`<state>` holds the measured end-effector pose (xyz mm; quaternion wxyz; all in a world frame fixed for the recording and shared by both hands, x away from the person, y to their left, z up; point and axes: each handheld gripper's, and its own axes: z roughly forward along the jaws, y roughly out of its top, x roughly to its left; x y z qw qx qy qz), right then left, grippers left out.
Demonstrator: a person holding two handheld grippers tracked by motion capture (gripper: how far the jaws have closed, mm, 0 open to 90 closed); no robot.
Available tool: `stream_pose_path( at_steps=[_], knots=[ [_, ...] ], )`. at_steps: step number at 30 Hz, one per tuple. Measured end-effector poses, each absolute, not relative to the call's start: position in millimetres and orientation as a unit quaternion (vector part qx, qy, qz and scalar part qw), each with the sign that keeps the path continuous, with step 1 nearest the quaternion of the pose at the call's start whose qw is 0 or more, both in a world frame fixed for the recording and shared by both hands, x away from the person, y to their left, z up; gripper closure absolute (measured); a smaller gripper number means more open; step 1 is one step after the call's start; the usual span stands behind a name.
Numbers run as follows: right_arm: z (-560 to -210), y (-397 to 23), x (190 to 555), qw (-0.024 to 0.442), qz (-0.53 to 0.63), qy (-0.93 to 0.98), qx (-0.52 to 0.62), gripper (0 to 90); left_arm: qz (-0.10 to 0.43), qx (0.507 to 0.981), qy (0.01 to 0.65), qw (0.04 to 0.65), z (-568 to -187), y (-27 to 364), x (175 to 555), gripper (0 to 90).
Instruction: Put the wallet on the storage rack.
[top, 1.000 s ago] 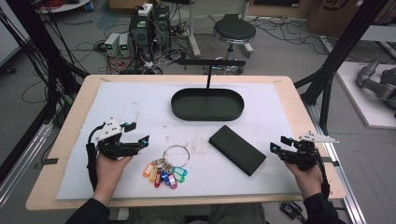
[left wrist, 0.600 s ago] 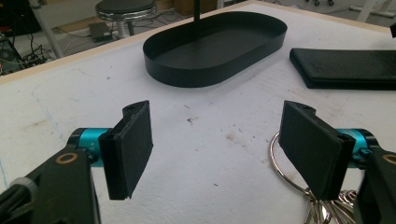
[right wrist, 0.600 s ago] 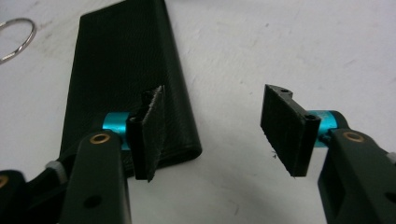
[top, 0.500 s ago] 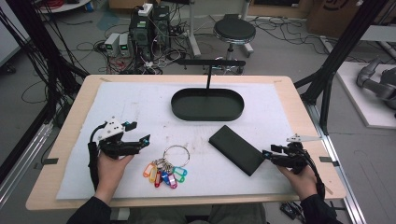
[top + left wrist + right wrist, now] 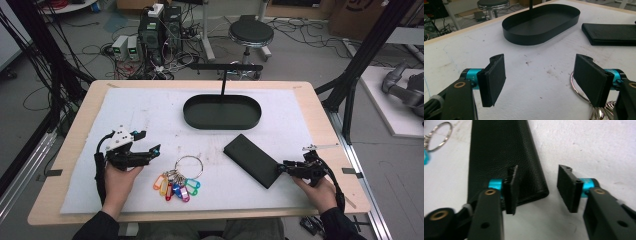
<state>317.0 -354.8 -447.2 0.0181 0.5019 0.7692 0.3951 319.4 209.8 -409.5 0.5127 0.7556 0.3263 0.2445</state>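
Starting at the bottom of the high view, two hands are seen coming up onto the table (image 5: 70, 150), which is covered by a white sheet (image 5: 150, 110). The left gripper (image 5: 148, 146) is held at the lower left of the frame, and the right gripper (image 5: 281, 168) at the lower right.

Between them, low in the middle, a bunch of keys (image 5: 177, 181) with bright tags on a metal ring is laid flat. A black case (image 5: 252, 160) is laid at a slant to the right of the keys, and its near end is just beside the right gripper.

In the right gripper view, more is shown. The jaws are seen apart. One jaw is over the near corner of the case (image 5: 501, 152) and the other is over bare sheet beside it. Whether the jaw is touching the case cannot be told. The grainy skin of the case is seen here, and the ring at the upper left.

In the left gripper view, the jaws are held wide apart over bare sheet, and the ring (image 5: 577, 87) is seen behind the jaw at the lower right.

Farther up the high view, a black oval tray (image 5: 222, 111) with a thin post is set. Past the table, a stool (image 5: 250, 34) and boxes with cables (image 5: 150, 35) are seen on the floor.
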Motion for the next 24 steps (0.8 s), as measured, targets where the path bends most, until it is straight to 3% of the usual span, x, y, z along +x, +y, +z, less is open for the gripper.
stream_pose_path(
  at_steps=[8,13,24],
  knots=[
    [-440,-347,312,0.063,0.383,0.799,0.460,71.7,0.253,0.761,0.316,0.507,-407,204,318,26.0],
    [-437,-345,311,0.076,0.383,0.803,0.450,73.8,0.256,0.760,0.315,0.507,-406,206,317,26.0],
    [-418,-331,301,0.154,0.421,0.810,0.378,78.7,0.256,0.755,0.320,0.512,-405,210,313,26.0]
  ],
)
